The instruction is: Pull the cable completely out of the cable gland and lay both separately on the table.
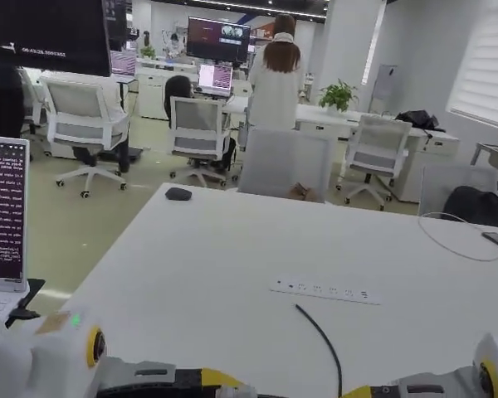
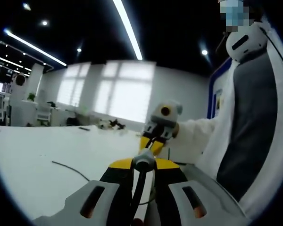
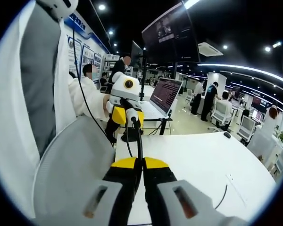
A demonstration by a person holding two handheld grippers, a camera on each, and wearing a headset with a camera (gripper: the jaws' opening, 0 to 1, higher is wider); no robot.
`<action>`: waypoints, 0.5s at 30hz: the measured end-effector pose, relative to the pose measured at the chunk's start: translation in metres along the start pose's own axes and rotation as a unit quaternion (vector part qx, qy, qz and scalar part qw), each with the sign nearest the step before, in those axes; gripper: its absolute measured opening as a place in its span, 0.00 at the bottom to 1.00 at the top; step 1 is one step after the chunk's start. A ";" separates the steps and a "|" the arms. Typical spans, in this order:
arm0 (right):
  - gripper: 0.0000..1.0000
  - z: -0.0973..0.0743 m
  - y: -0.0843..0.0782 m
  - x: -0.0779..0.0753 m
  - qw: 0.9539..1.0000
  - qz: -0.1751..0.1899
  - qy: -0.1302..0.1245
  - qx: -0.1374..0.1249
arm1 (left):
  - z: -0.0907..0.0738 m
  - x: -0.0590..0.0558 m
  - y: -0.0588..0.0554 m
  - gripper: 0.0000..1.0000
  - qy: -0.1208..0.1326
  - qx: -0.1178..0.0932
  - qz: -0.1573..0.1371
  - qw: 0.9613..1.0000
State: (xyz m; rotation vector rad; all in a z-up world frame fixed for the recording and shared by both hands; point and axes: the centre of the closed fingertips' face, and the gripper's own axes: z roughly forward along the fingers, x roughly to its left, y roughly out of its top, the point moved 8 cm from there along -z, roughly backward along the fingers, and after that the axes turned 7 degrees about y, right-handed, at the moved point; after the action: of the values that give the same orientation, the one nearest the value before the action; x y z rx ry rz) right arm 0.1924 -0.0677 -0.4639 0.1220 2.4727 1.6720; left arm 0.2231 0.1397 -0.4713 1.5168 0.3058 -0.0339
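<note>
Black cable [image 3: 139, 141] runs from the right tongs [image 3: 141, 164], pinching it, to the cable gland [image 2: 144, 159] clamped in the left tongs [image 2: 144, 168]. Its tail lies on the worktop [image 1: 232, 249].

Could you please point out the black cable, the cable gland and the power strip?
black cable [image 1: 324, 333], head view, its loose stretch
cable gland [image 2: 144, 161], left gripper view, its round end
power strip [image 1: 324, 291], head view, its middle
</note>
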 end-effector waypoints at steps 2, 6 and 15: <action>0.03 0.001 -0.003 0.001 1.000 0.001 -0.003 0.001 | -0.003 0.000 -0.003 0.16 0.003 0.003 -0.002 1.000; 0.03 0.002 -0.015 0.004 1.000 0.013 -0.008 -0.006 | -0.007 0.003 -0.013 0.16 0.008 0.014 -0.010 1.000; 0.03 -0.001 -0.029 0.003 0.999 0.032 -0.009 -0.011 | -0.001 -0.003 -0.019 0.16 0.021 0.029 -0.009 0.999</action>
State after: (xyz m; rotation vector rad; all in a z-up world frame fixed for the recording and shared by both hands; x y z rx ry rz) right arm 0.1900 -0.0790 -0.4908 0.2151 2.4617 1.7149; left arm 0.2161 0.1387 -0.4889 1.5744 0.3555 -0.0256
